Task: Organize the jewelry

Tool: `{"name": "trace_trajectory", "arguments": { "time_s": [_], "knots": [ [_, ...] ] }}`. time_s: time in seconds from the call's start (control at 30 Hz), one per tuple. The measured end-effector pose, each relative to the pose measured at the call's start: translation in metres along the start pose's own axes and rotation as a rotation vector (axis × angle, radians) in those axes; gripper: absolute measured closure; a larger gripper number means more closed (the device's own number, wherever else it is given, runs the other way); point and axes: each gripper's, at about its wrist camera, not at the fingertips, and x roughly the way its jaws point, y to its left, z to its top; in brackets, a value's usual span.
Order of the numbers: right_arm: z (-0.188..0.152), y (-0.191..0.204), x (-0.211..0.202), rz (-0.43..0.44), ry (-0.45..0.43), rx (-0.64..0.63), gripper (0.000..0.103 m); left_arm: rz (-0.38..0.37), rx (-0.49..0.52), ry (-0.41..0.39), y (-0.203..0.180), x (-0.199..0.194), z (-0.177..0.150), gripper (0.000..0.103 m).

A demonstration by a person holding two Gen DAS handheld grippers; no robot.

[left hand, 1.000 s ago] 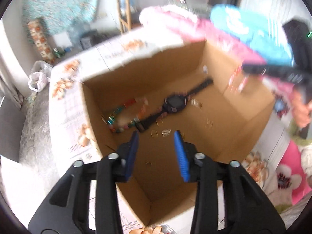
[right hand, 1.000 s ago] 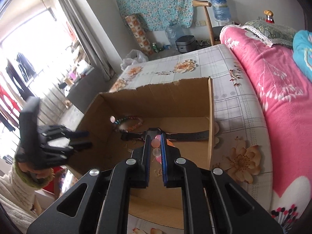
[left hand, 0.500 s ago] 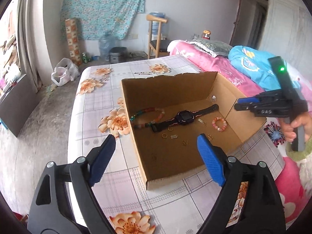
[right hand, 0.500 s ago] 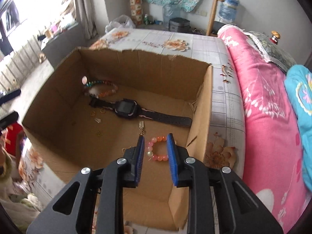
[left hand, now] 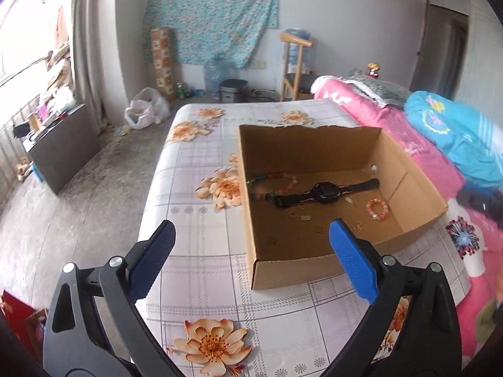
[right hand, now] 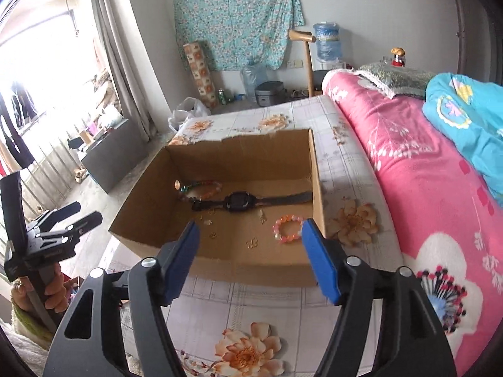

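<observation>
An open cardboard box (left hand: 283, 264) (right hand: 251, 267) stands on the flowered bedsheet. Inside lie a black watch (left hand: 325, 192) (right hand: 239, 201), a multicoloured bead bracelet (left hand: 273, 182) (right hand: 201, 188), a pink bead bracelet (left hand: 376, 209) (right hand: 287, 229) and several small gold pieces (left hand: 305, 217) (right hand: 251, 242). My left gripper (left hand: 251, 257) is wide open and empty, held back from the box's near left corner. My right gripper (right hand: 251, 251) is wide open and empty, above the box's near wall. The left gripper also shows at the left of the right wrist view (right hand: 66, 220).
A pink quilt (right hand: 424, 188) and a blue blanket (right hand: 465, 119) lie along the right side of the bed. The bed's left edge (left hand: 151, 188) drops to a grey floor. A wooden chair (left hand: 294, 62), a water jug and bags stand by the far wall.
Both grippers have pulled up and back out of the box and opened wide. The right gripper let go of the pink bead bracelet, which now lies on the box floor.
</observation>
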Motion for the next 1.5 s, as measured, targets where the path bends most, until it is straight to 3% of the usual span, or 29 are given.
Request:
{"name": "trace_trajectory", "arguments": {
  "time_s": [0.2,0.3,0.43,0.5,0.77,1.03,1.5],
  "knots": [
    [-0.032,0.007,0.027,-0.070,0.154,0.085,0.021,0.071,0.020,0.066,-0.014,0.005,-0.006,0.008],
    [-0.041,0.013,0.038,-0.122,0.197,0.078,0.016,0.062,0.065,0.132,-0.029,0.013,-0.009,0.008],
    [-0.041,0.019,0.047,-0.190,0.195,0.040,0.010,0.004,-0.003,0.202,-0.038,0.026,-0.014,0.008],
    [-0.039,0.021,0.050,-0.289,0.181,0.019,0.008,-0.018,-0.041,0.227,-0.042,0.031,-0.017,0.008],
    [-0.033,0.022,0.067,-0.379,0.213,-0.038,0.007,0.018,-0.032,0.288,-0.055,0.049,-0.019,0.008],
    [-0.028,0.020,0.084,-0.334,0.310,-0.015,0.007,0.041,-0.023,0.311,-0.058,0.055,-0.019,0.008],
    [-0.022,0.008,0.082,-0.288,0.312,0.069,0.007,0.038,-0.023,0.344,-0.058,0.058,-0.019,0.008]
  ]
}}
